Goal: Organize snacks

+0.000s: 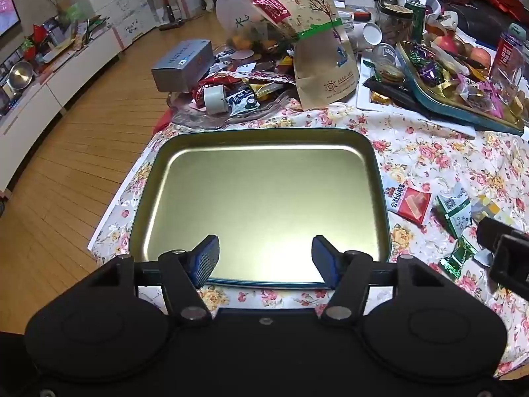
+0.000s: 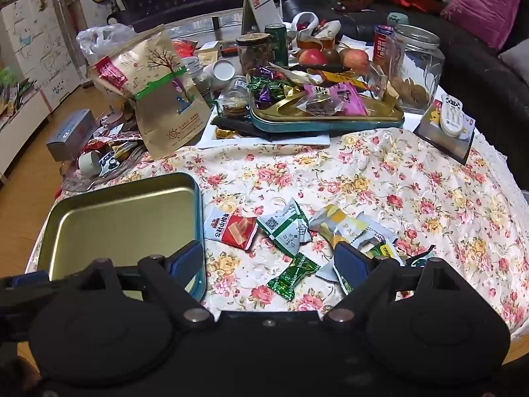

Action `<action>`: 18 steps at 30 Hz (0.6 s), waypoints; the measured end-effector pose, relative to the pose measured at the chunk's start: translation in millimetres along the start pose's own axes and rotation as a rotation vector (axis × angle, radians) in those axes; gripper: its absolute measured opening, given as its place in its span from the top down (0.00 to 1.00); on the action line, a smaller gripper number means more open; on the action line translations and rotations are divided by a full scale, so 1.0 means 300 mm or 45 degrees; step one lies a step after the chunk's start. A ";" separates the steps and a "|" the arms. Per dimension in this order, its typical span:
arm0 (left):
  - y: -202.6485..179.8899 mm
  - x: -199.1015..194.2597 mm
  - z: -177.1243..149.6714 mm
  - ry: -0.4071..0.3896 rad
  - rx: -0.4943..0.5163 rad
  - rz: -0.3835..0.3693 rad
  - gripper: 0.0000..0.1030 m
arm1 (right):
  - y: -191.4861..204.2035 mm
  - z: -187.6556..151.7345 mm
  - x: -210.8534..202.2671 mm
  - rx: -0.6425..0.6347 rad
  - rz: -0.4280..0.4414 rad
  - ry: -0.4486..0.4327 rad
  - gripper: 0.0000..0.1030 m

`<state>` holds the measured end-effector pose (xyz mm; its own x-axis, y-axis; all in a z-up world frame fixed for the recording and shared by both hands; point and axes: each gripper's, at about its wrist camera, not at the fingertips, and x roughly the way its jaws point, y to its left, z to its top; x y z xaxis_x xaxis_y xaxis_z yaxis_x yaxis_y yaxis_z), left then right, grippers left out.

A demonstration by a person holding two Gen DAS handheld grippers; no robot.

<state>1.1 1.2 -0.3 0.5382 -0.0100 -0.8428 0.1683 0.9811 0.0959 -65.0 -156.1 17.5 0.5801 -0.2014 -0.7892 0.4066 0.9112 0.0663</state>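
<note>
An empty gold tin tray with a teal rim (image 1: 261, 198) lies on the floral tablecloth; in the right wrist view the tray (image 2: 119, 218) is at the left. My left gripper (image 1: 265, 259) hangs open over the tray's near edge, nothing between its fingers. Loose snacks lie right of the tray: a red and white packet (image 2: 233, 230), a white and green packet (image 2: 286, 228), a yellow and grey packet (image 2: 337, 223) and a green candy (image 2: 292, 276). My right gripper (image 2: 269, 263) stands open above the green candy, not touching it.
A second tin tray heaped with sweets (image 2: 327, 119) sits at the back on a white board. A brown paper bag (image 2: 165, 99), a glass jar (image 2: 418, 69), a can (image 2: 276, 44), fruit and a grey box (image 1: 183, 64) crowd the far side. The table edge drops to wooden floor at left.
</note>
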 end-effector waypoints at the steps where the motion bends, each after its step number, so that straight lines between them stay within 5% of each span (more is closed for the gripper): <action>1: 0.003 0.002 0.002 0.006 0.000 -0.008 0.37 | 0.000 0.001 0.001 0.009 0.002 0.009 0.12; 18: -0.011 0.004 -0.007 -0.005 0.018 0.046 0.37 | 0.011 0.000 0.007 0.020 -0.004 0.024 0.12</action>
<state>-0.5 -1.7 -2.7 0.5471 0.0248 -0.8367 0.1602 0.9780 0.1337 -62.5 -153.4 15.9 0.5656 -0.1971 -0.8008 0.4192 0.9049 0.0734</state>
